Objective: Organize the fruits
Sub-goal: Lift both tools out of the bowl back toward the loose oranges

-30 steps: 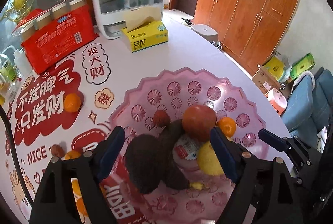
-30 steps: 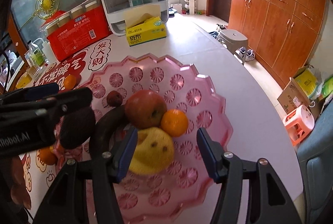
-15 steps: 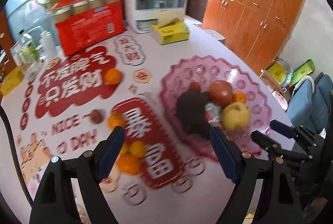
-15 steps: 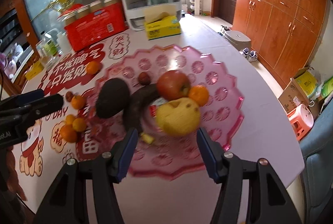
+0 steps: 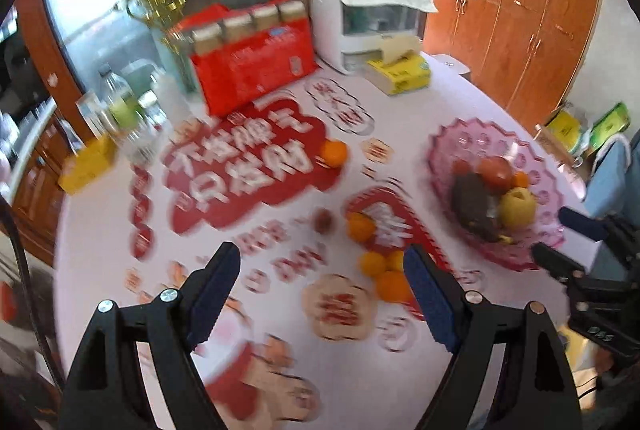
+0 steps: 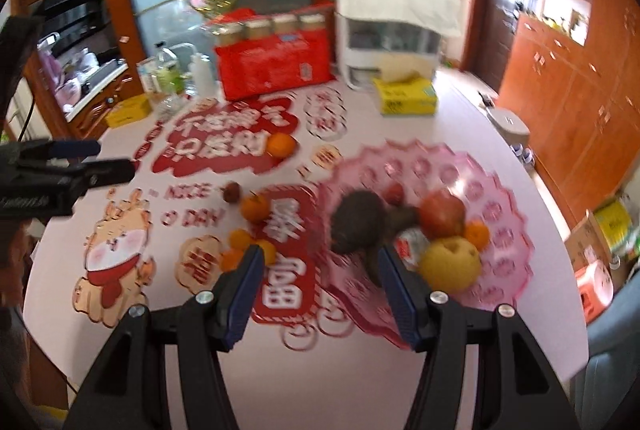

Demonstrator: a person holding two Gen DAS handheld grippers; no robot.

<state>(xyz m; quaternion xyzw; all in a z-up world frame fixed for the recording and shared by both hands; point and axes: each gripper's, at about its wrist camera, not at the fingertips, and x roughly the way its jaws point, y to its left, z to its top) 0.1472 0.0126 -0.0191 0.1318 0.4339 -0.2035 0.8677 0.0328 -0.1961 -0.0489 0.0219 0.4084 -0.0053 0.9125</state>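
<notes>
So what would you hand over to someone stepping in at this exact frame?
Left gripper: fingers apart, nothing between them, above the table.
Right gripper: fingers apart, empty, above the near rim of the pink tray.
Done: tray holds the apple, yellow pear, one orange, avocado and other dark fruit.
Left: a lone orange on the red lettering, a small brown fruit, an orange beside it, and a cluster of three oranges are off the tray, on the table mat.

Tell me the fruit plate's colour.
Translucent pink plate with a scalloped rim; clearest in the right wrist view.
</notes>
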